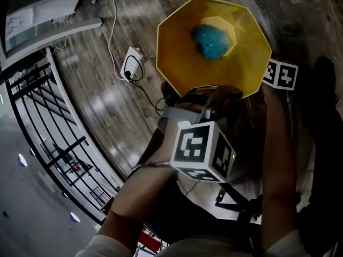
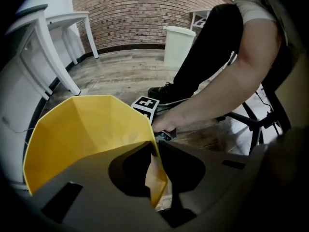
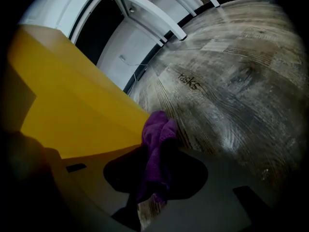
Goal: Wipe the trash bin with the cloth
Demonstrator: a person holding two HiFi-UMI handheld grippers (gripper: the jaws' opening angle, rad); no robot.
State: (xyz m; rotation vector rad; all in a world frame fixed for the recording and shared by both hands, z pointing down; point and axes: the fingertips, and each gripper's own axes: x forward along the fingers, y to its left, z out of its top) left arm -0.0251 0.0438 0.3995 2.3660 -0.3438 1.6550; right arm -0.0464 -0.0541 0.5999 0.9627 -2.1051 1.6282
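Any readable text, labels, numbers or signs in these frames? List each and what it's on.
"tasks": written on the wooden floor, right gripper view, just beyond the cloth.
Sheet on the white desk, head view top left: print too small to read.
Marker cubes: black-and-white square patterns only, no letters or digits.
Trash bin and cloth: no label or print visible.

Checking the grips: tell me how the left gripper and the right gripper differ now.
The left gripper pinches the yellow trash bin at its rim; the right gripper clamps a purple cloth. The left gripper straddles the bin's wall; the right gripper sits outside it. Both are shut on something.
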